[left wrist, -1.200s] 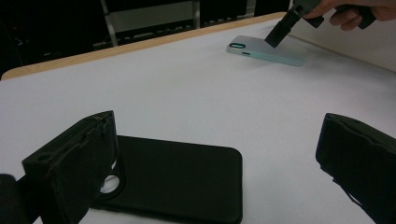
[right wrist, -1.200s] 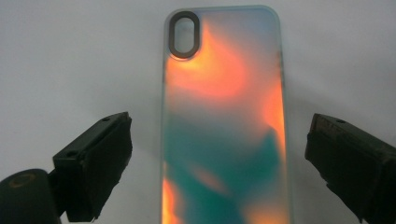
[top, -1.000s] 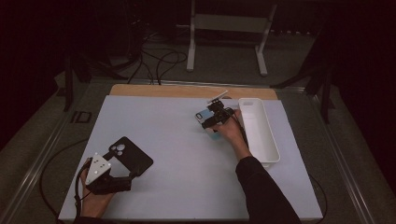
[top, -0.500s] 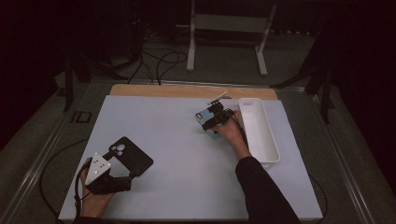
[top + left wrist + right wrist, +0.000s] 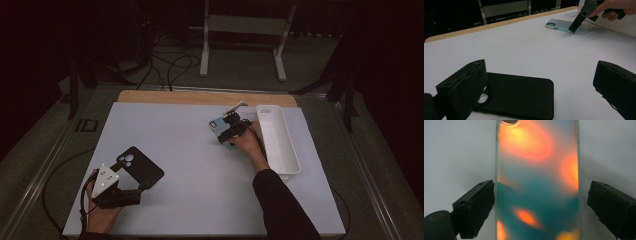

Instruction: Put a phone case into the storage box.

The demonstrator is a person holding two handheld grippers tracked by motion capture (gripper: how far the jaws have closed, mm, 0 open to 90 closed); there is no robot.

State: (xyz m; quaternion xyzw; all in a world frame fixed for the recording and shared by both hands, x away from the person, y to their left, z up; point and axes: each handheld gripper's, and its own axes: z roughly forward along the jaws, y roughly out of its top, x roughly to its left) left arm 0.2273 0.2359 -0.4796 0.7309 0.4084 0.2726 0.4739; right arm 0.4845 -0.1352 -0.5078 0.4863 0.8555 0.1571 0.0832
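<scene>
Two phone cases on the white table [image 5: 200, 150]

The right hand-held gripper [image 5: 541, 202] is wide apart around the teal and orange phone case [image 5: 537, 182], far right. The left hand-held gripper [image 5: 539, 87] is apart over the flat black phone case [image 5: 521, 95], near left.

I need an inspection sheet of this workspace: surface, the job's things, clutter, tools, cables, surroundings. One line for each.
Surface: white table top with a wooden strip along the far edge.
Job's things: black rubbery phone case lying flat at near left; teal-and-orange glossy phone case lying flat at far right; long white plastic tray at the right edge.
Clutter: nothing seen.
Tools: left tool open, jaws astride the black case; right tool open, jaws either side of the teal case, contact not clear.
Cables: black cable looping off the left tool; more on the floor beyond.
Surroundings: dark room, white metal stand behind the table.
</scene>
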